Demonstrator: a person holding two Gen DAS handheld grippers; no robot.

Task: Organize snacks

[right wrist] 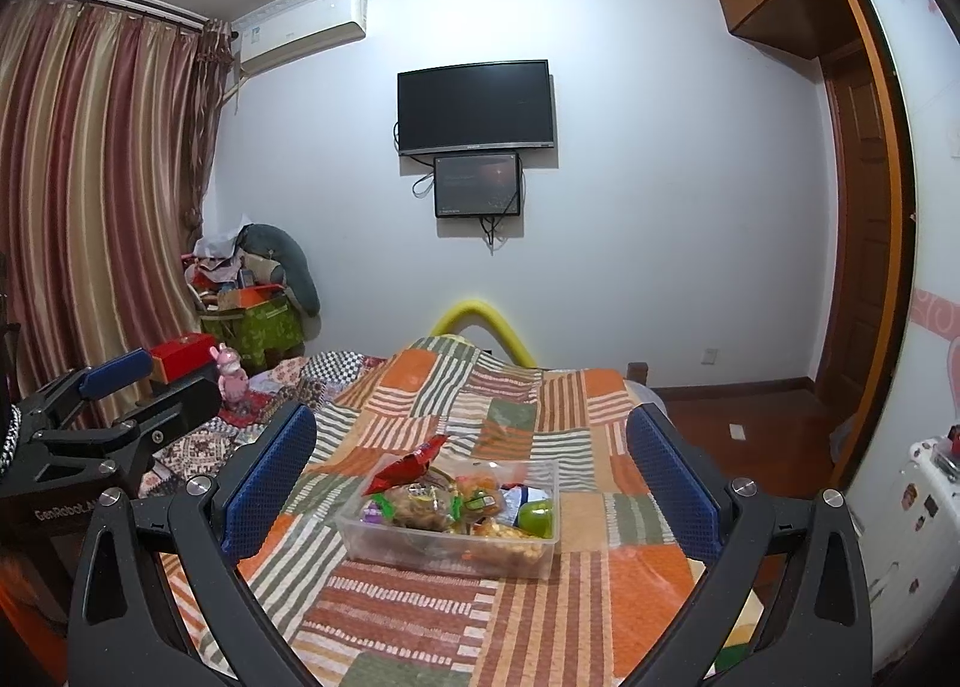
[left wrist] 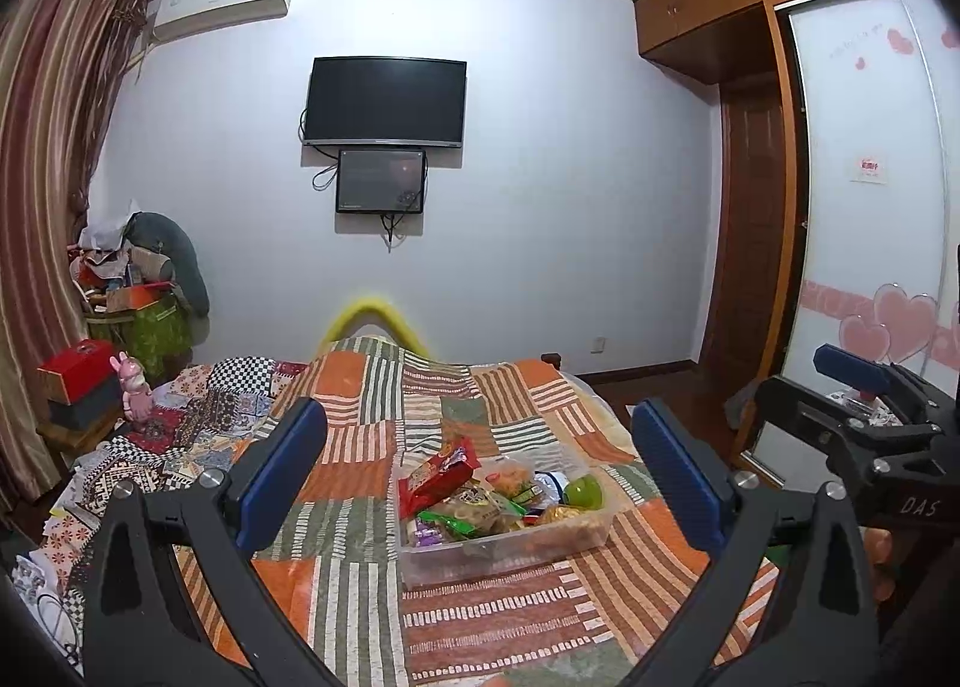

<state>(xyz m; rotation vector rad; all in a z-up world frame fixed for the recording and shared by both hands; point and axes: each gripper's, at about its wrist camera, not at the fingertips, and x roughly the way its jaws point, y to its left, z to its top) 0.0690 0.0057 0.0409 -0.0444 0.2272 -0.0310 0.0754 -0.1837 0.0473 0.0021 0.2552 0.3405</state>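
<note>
Bedroom, with a bed [left wrist: 492, 615] under a patchwork quilt of orange, green and striped squares. On the quilt, near the middle, a clear plastic bin [left wrist: 510, 552] packed with snacks: a red packet [left wrist: 438, 474] sticking up at the left, a green round item [left wrist: 583, 492] at the right, mixed bags between. Far wall white, with a dark television [left wrist: 385, 100], a smaller screen [left wrist: 381, 180] just below it and an air conditioner [left wrist: 225, 6] high at the left. Striped curtains [right wrist: 90, 195] left, wooden wardrobe [left wrist: 720, 9] right.

Left gripper [left wrist: 480, 483] empty, jaws spread wide, bin framed between them. Right gripper [right wrist: 471, 489] likewise wide open and holding nothing.

Only from the left wrist: heart-patterned sliding door [left wrist: 882, 267] at the right. Only from the right wrist: a white appliance [right wrist: 912, 513] covered in stickers, near right.
</note>
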